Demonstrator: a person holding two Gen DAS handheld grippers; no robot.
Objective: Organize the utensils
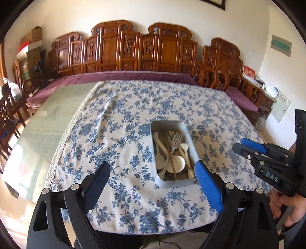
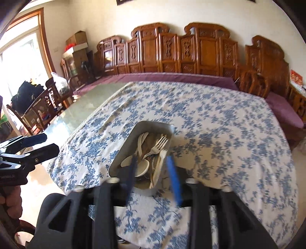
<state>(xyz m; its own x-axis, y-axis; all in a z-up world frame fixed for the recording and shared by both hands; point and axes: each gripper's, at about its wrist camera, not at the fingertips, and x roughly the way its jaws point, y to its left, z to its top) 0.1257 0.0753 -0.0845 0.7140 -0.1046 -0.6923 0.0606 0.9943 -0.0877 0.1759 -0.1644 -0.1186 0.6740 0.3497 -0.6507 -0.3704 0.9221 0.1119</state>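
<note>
The left gripper (image 1: pixel 153 166) has its black and blue fingers spread wide with nothing between them; the right gripper (image 2: pixel 153 162) fingers also stand apart and empty, blurred. Beyond both, a grey rectangular metal tray (image 1: pixel 188 138) on the blue-flowered tabletop (image 1: pixel 118 118) holds a silver metal fork (image 1: pixel 175 141), white spoons (image 1: pixel 177 160) and chopsticks

I see a cream wall (image 1: pixel 172 15) behind a long carved wooden bench (image 1: pixel 133 51) with purple cushions (image 1: pixel 122 75). A blue-flowered tablecloth (image 1: pixel 118 118) covers part of a green glass tabletop (image 1: pixel 47 122). Cardboard boxes (image 2: pixel 77 39) stack in the corner, and bright daylight pours through a wood-framed window (image 2: pixel 23 57).
</note>
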